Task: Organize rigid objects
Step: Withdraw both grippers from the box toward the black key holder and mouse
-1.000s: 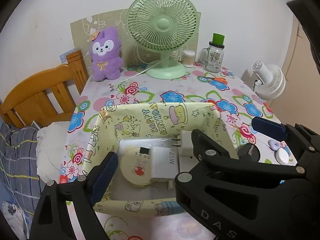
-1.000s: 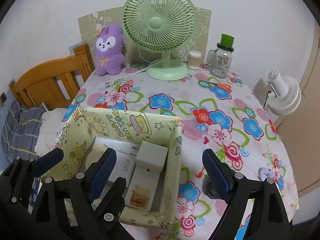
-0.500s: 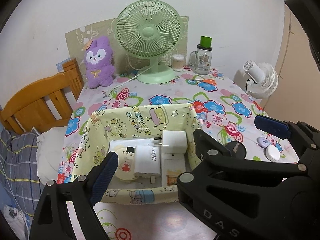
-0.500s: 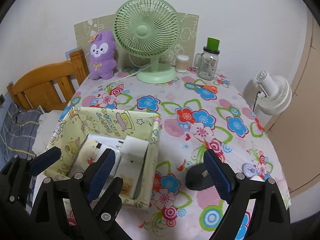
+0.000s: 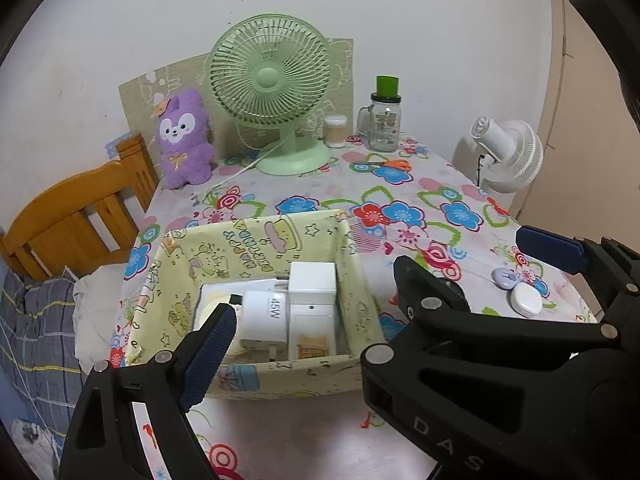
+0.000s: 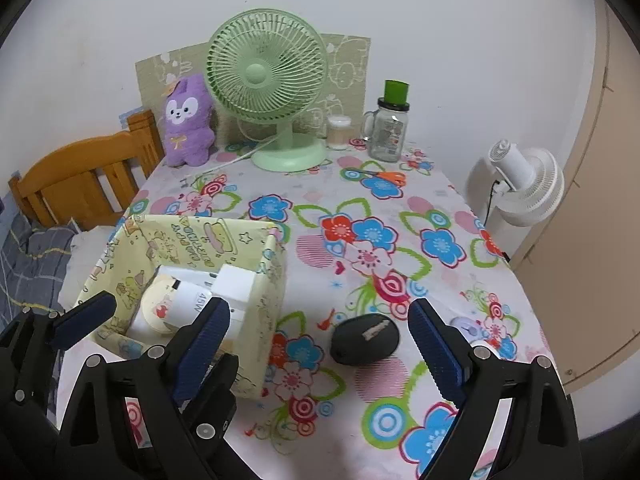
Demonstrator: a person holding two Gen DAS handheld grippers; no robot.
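The floral table (image 6: 440, 208) carries the yellow fabric bin (image 6: 272, 280) at its left front. The bin holds a white 45W charger (image 5: 266, 312), a white box (image 5: 312, 280) and a round cream case (image 6: 156, 312). The black oval object (image 6: 365, 339) lies outside, just beside the bin. Two small items (image 5: 520, 292), possibly earbud cases, lie further right. The right gripper (image 6: 316, 344) is wide open and empty, above the black object. The left gripper (image 5: 380, 280) is also wide open and empty. Risk: the rounded black shell may slip from the pads if gripped off-centre.
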